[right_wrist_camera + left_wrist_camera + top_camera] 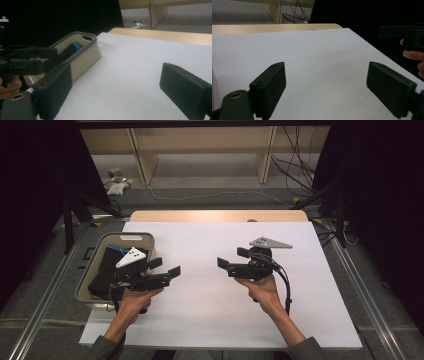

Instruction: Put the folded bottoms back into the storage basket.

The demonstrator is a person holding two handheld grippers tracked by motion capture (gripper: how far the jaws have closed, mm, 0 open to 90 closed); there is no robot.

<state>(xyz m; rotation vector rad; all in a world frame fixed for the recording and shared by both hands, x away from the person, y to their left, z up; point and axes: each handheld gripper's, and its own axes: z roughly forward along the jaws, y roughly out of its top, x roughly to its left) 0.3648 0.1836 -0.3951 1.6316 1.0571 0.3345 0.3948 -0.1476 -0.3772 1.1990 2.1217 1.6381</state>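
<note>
At the left edge of the white desk (225,310), left of frame centre in the high view, sits a beige bin (95,251) with a dark folded item (106,270) showing blue trim inside. The left gripper (167,271) hovers just beside the bin's right rim, jaws wide, nothing between them. The right gripper (231,260) hangs at mid-frame, well apart from the bin, jaws also wide and empty. Likely step: reaching into the bin for the dark item. To do it well, turn the left jaws down over the bin, clear the rim, close on a thick fold; keep the right gripper clear until needed.
</note>
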